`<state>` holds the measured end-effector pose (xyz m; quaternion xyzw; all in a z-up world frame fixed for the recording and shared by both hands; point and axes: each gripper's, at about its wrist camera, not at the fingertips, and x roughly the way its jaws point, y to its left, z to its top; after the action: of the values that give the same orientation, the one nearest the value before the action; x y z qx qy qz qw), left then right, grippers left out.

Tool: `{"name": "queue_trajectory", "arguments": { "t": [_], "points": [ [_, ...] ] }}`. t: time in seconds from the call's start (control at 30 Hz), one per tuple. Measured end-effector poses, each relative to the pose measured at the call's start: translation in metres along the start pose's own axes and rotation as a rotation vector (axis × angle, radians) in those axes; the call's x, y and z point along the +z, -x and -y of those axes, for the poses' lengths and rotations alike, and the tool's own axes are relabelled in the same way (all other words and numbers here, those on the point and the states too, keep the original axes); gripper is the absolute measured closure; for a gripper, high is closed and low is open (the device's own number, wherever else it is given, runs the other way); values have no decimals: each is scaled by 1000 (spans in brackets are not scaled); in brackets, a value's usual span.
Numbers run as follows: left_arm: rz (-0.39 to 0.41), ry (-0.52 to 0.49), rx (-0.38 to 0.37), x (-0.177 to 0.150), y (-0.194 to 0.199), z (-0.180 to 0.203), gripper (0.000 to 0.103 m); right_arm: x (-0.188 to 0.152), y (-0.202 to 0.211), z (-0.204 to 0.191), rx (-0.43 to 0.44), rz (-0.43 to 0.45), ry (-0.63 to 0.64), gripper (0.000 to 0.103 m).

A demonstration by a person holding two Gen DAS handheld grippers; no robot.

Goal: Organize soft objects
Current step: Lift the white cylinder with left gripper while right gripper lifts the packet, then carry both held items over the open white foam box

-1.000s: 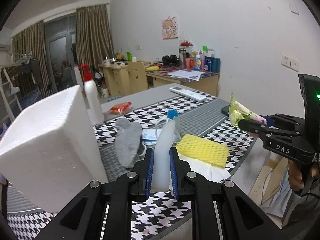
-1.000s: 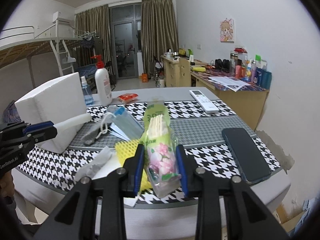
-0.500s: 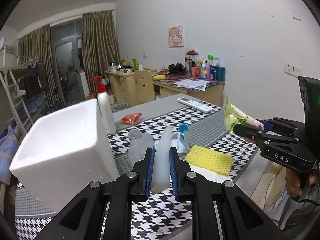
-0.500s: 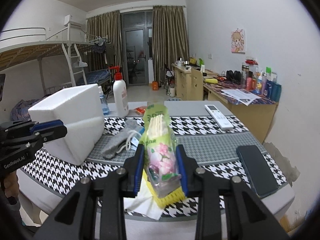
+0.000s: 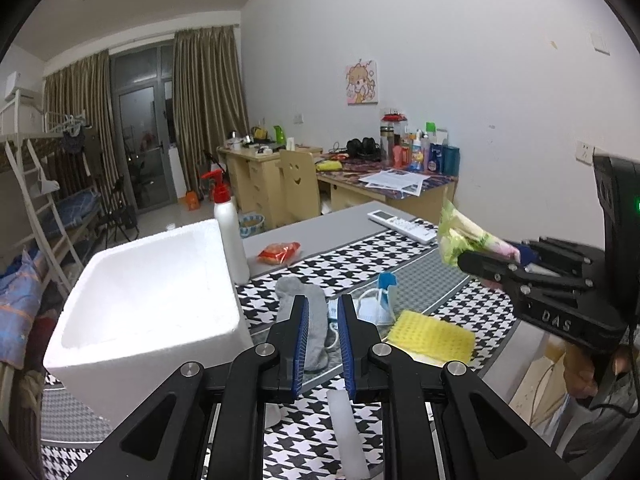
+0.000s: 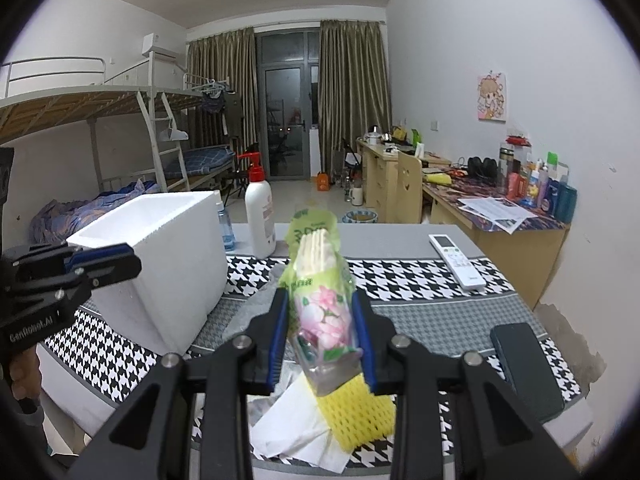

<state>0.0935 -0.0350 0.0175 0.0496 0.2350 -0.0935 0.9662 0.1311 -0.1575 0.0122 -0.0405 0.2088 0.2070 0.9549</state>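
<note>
My left gripper (image 5: 322, 312) is open and empty above the checked table; a white foam strip (image 5: 347, 432) lies below it on the cloth. My right gripper (image 6: 321, 312) is shut on a green flowered pack of cotton swabs (image 6: 320, 280) and holds it above the table; it also shows in the left wrist view (image 5: 464, 240). A white foam box (image 5: 148, 300) stands open at the left. A grey sock (image 5: 308, 320), face masks (image 5: 372, 304), a yellow foam net (image 5: 430, 338) and a white tissue (image 6: 296, 428) lie on the table.
A white pump bottle (image 5: 230, 236) stands behind the box. An orange packet (image 5: 279, 252), a white remote (image 6: 456, 260) and a dark phone (image 6: 528, 364) lie on the table. Desks, a chair and a bunk bed stand beyond.
My left gripper has opened and dropped the white foam strip onto the table. Both grippers have risen, so the inside of the box shows. The right still holds the swab pack.
</note>
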Motion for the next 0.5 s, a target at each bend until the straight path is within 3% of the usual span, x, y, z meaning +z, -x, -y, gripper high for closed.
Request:
{"name": "queue_trajectory", "arguments": {
  "t": [0.43, 0.5],
  "points": [
    [-183, 27, 29, -51, -31, 17, 80, -6, -4, -2, 30, -15, 5, 67],
    [-205, 33, 24, -59, -35, 19, 74, -7, -4, -2, 31, -16, 4, 67]
  ]
}}
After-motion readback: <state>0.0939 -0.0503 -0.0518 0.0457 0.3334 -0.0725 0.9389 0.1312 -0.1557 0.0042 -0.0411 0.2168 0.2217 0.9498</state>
